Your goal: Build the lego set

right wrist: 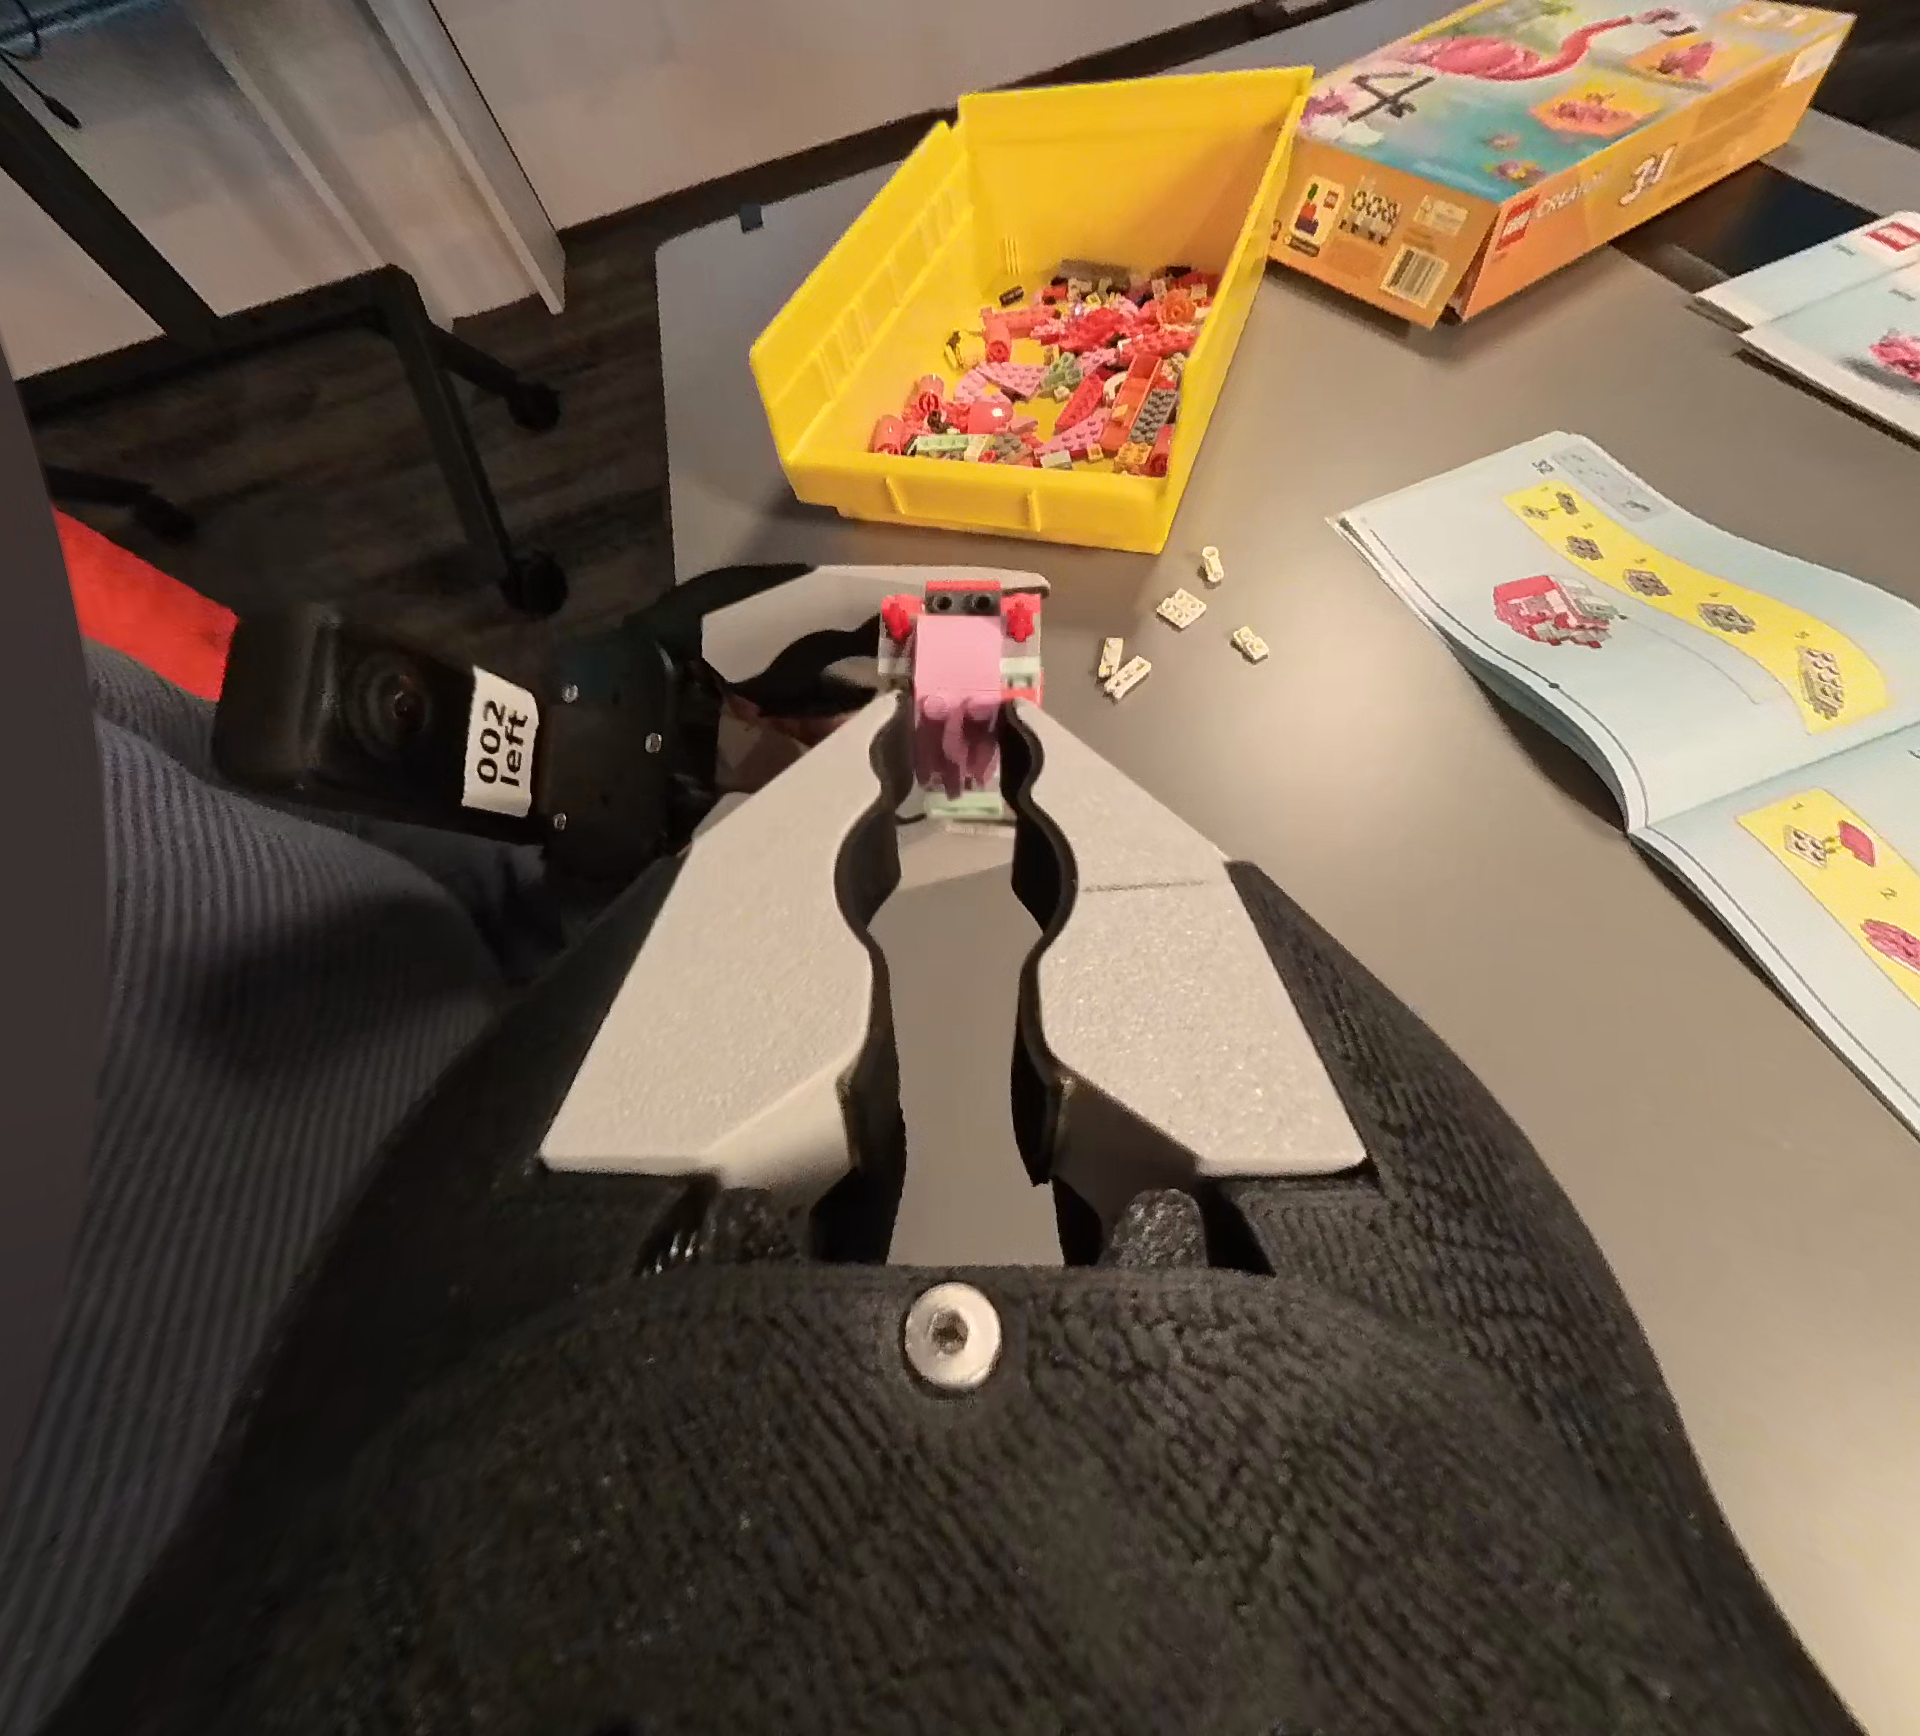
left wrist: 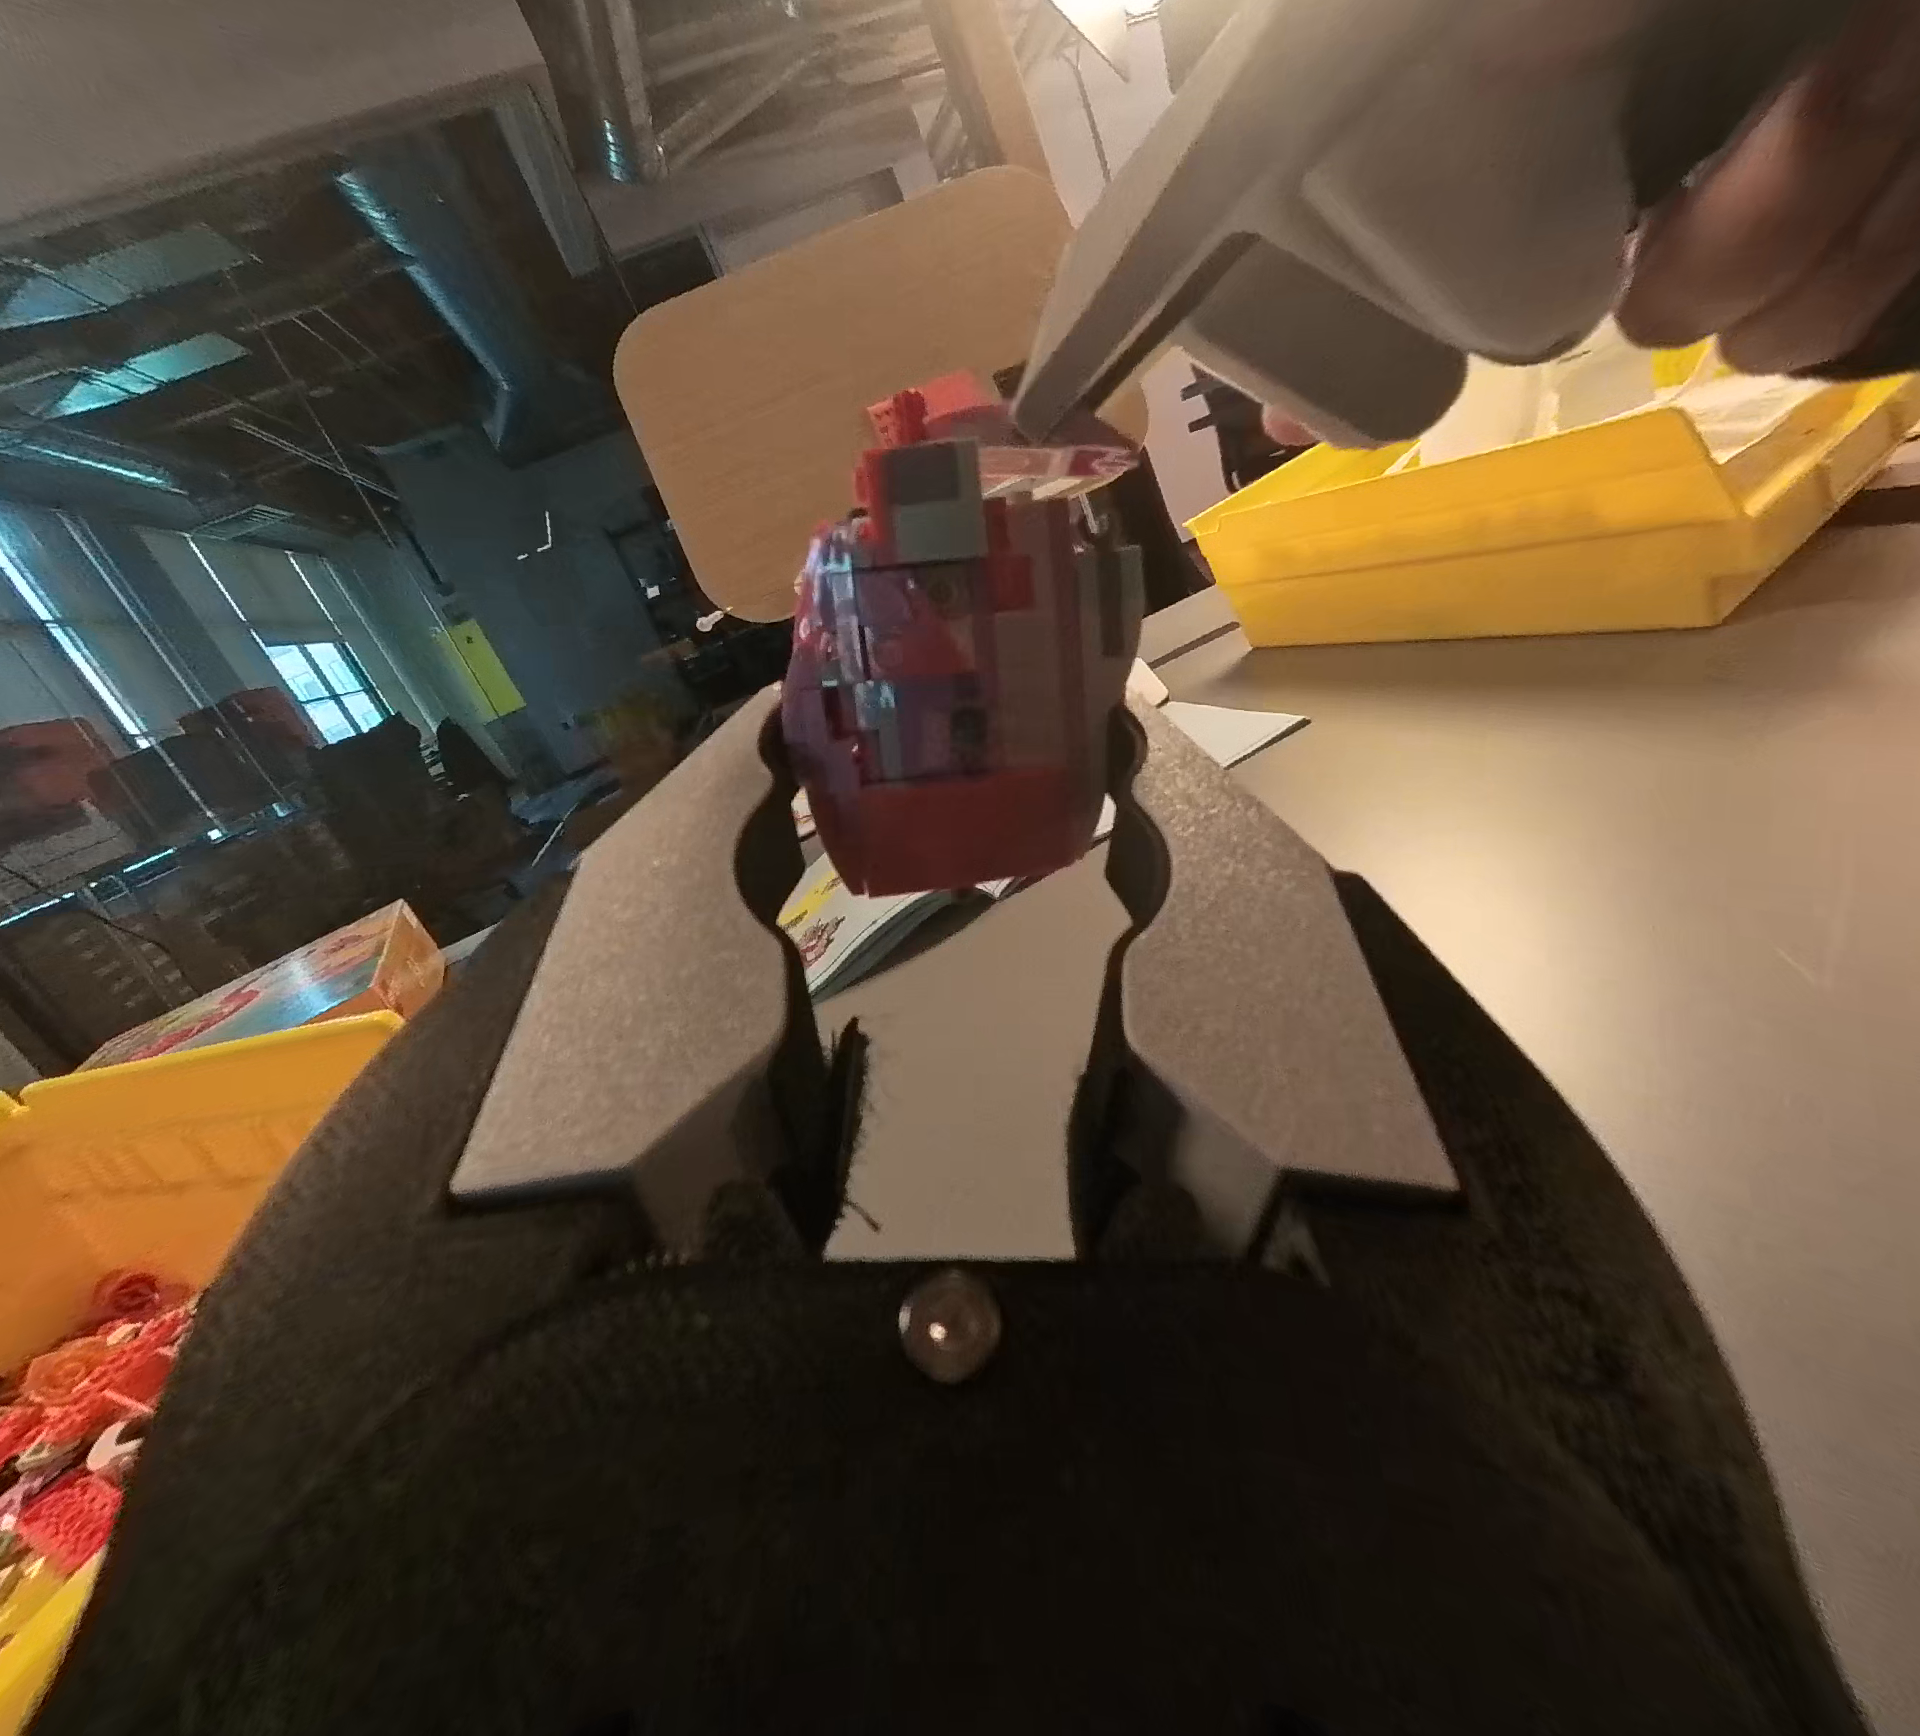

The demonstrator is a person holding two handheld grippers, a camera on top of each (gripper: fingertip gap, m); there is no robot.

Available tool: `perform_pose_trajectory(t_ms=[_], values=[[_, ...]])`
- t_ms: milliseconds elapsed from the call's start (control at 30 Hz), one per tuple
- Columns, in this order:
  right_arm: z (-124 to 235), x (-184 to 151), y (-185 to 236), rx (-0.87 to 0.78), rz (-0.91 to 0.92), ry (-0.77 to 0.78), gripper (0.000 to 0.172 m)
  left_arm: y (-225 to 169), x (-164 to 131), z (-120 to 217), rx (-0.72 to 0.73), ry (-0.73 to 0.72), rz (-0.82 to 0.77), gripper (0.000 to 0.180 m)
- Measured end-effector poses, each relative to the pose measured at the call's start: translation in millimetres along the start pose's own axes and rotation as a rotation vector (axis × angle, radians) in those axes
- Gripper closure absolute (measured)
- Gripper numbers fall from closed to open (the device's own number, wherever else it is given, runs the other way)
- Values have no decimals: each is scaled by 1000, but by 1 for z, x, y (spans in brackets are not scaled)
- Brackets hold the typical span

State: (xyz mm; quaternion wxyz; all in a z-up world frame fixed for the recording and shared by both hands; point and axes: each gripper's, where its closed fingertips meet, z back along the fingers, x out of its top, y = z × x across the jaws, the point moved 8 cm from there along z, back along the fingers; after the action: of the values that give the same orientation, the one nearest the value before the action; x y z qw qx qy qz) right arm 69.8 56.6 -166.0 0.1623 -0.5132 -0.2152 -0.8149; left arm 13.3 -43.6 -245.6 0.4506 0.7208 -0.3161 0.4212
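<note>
Brick model [left wrist: 951, 678] clamped in left claw [left wrist: 951, 782], both black pads pressed on its dark red lower sides, held clear above desk [left wrist: 1558, 907]. Long axis running up and away from that claw, tilted slightly left. Right claw [right wrist: 956, 751] closed on a small pink and pale-green piece [right wrist: 961, 730], pads pressing both sides. Seen from the left wrist, right claw's grey finger [left wrist: 1122, 304] comes down from upper right, tip at the model's top, just beside its red studs; contact between piece and model cannot be told. Seen from the right wrist, model lies directly past the piece, left claw reaching in from the left.

Around: yellow bin [right wrist: 821, 356] of loose bricks beyond, a printed box [right wrist: 1558, 128] behind it, small white bricks [right wrist: 1179, 611] on desk to the right, open booklet [right wrist: 1662, 647] farther right. Nothing standing between the claws.
</note>
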Motion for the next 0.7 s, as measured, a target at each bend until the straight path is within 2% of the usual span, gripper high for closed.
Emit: perform_pose_trajectory(t_ms=[333, 700], values=[[1, -4, 3, -10, 31, 130, 157, -2, -1, -1, 9, -2, -23, 123], [3, 4, 1, -12, 26, 87, 157, -7, 1, -1, -2, -10, -88, 124]])
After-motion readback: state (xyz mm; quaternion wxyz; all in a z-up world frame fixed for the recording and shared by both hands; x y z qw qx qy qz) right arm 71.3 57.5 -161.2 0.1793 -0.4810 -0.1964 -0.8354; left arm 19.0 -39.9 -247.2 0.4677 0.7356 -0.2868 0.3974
